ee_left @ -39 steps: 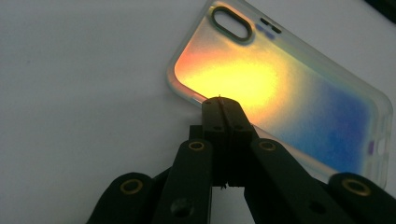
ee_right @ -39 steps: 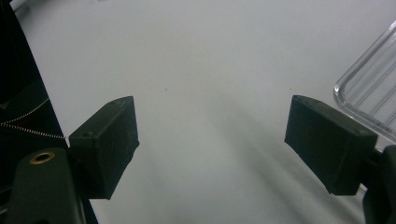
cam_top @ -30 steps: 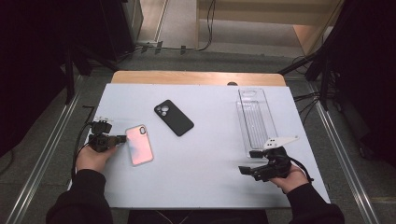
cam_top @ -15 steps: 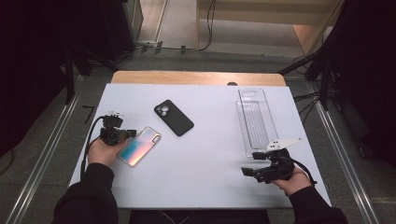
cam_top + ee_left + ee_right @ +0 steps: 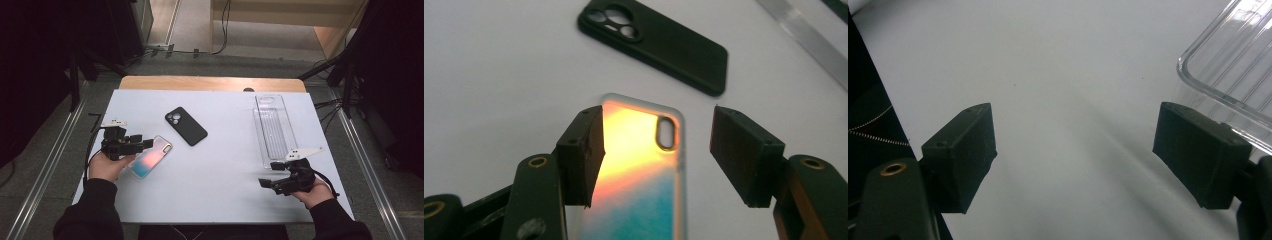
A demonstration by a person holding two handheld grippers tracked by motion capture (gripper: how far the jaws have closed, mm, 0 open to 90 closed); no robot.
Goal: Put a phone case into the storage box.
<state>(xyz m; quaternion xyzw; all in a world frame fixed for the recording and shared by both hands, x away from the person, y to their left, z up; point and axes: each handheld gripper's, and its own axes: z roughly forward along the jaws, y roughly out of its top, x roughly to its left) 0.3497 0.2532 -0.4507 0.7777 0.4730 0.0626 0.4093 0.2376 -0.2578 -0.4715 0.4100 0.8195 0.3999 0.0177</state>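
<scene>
1. dim room, dark gear and cables round a pale worktop [image 5: 220,185] with a wooden strip at its far edge.
2. change: the iridescent phone case [image 5: 149,157] has turned from upright to slanted since a second ago and sits a bit farther in, and the left claw [image 5: 145,143] has come in from the worktop's left edge with it.
3. left claw's jaws have just been opening; now they stand part open astride the case's near end [image 5: 639,165], and the pads are clear of its sides. case lies flat on the worktop.
4. reads as a release after nudging or re-placing the case; likely next is a regrip or a move on to the next thing.
5. black phone case [image 5: 186,125] lies just beyond the left claw's tips, apart from the iridescent one, lens cutouts at the far end [image 5: 654,45]. close enough to bump if the claw pushes forward.
6. right claw [image 5: 267,183] rests low near the front edge, jaws wide, nothing between them.
7. clear plastic tray [image 5: 275,131] sits just past the right claw; its rounded corner [image 5: 1228,75] is right beside one jaw.
</scene>
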